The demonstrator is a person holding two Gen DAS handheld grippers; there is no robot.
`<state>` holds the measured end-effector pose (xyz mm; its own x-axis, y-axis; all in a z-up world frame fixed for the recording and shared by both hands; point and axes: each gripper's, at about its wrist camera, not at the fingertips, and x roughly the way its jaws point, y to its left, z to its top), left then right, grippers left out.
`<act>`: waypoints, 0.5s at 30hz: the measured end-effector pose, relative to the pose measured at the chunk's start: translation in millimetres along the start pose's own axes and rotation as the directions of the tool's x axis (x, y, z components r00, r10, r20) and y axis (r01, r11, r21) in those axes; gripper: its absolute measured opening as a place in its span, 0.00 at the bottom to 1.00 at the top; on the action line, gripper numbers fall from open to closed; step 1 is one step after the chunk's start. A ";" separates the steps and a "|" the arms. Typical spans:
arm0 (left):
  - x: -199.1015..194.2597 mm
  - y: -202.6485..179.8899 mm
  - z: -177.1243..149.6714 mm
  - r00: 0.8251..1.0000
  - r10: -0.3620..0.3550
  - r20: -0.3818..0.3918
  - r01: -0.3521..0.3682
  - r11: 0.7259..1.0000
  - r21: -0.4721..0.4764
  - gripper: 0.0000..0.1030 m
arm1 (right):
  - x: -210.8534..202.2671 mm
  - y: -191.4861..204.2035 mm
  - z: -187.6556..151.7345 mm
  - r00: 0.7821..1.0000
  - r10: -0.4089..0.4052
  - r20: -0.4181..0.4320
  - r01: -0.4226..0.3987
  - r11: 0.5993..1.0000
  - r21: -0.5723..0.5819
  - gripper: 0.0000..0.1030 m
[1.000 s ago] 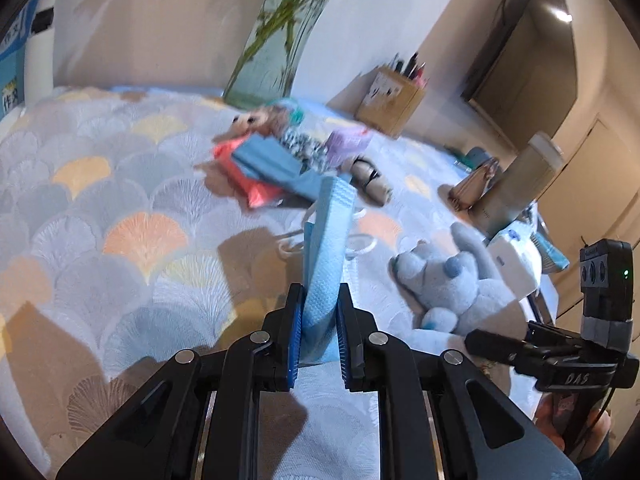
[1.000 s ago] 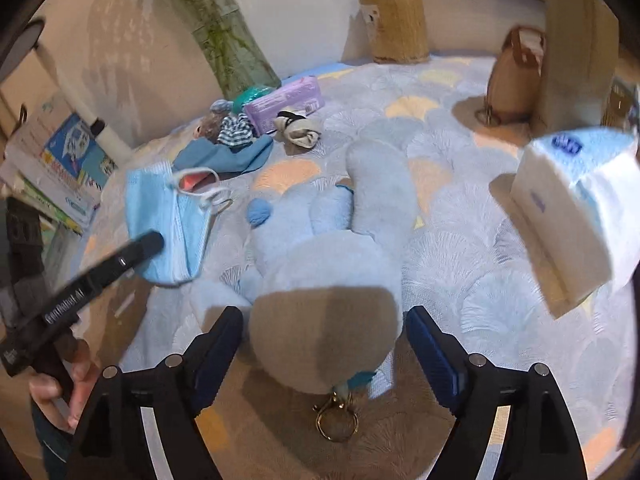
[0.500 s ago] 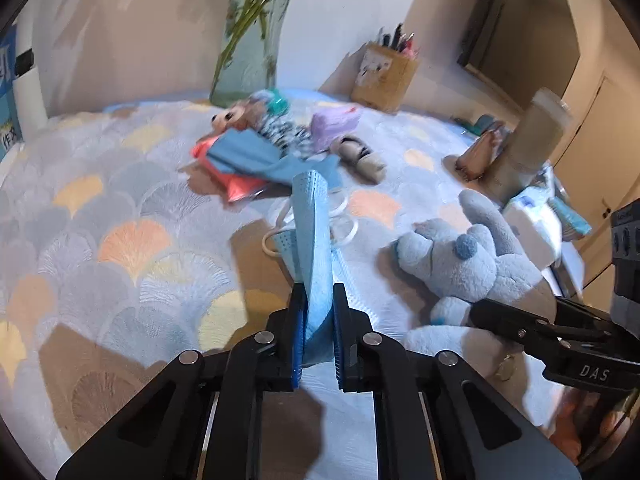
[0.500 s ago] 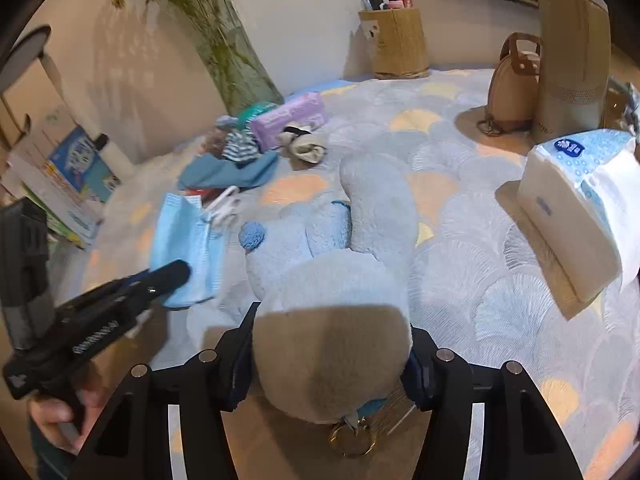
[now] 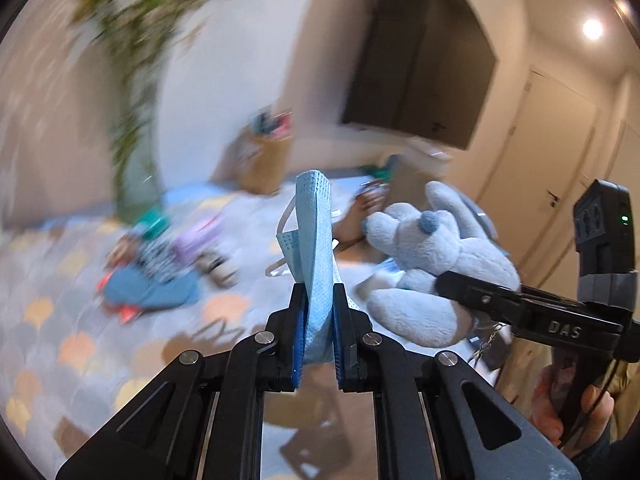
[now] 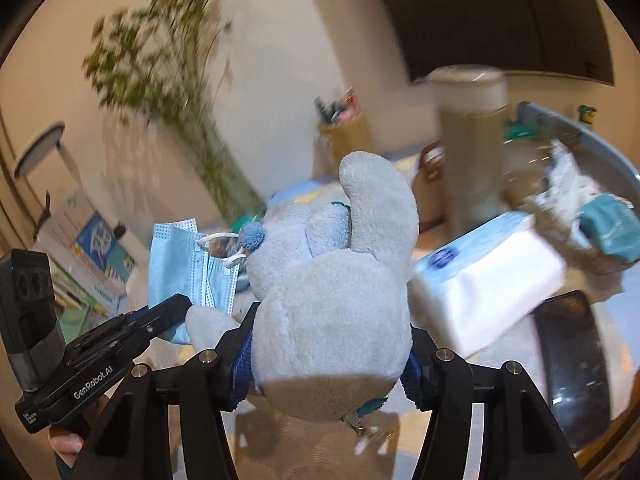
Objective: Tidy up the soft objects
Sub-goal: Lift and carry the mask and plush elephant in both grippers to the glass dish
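A light-blue face mask stands folded and upright between the blue pads of my left gripper, which is shut on it and holds it above the table. The same mask hangs at the left of the right wrist view, with the left gripper under it. A grey-blue plush toy fills the middle of that view, and my right gripper is shut on its body. The plush toy is in the air just right of the mask. A metal ring dangles under it.
On the scallop-patterned cloth, a pile of small soft things lies at the back left. A white tissue pack, a dark flat device and a tall beige cylinder are to the right. A pen holder and a vase stand by the wall.
The right gripper's jaws closed on the plush toy. Both grippers rose, lifting toy and mask off the cloth and closer together. Both views now tilt up and blur.
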<state>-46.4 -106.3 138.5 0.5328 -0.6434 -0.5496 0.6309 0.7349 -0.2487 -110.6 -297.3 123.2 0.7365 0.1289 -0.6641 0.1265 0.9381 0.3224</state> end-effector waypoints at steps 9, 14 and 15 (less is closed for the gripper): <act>41.2 -128.1 61.9 0.995 -0.097 0.015 0.091 0.970 0.226 0.09 | -85.5 -85.1 34.9 0.975 -0.117 0.191 0.096 0.988 0.120 0.57; 89.9 -187.9 92.1 0.984 -0.176 -0.022 0.176 0.951 0.253 0.09 | -107.4 -158.1 59.1 0.953 -0.212 0.215 0.159 0.957 0.242 0.57; 101.1 -196.2 96.6 0.982 -0.184 -0.034 0.187 0.952 0.244 0.09 | -107.5 -175.2 66.6 0.951 -0.227 0.208 0.169 0.950 0.264 0.57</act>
<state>-61.9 -336.2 208.7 0.3876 -0.7602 -0.5214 0.8376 0.5266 -0.1451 -167.8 -496.8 183.1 0.8100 -0.1571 -0.5650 0.4200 0.8278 0.3720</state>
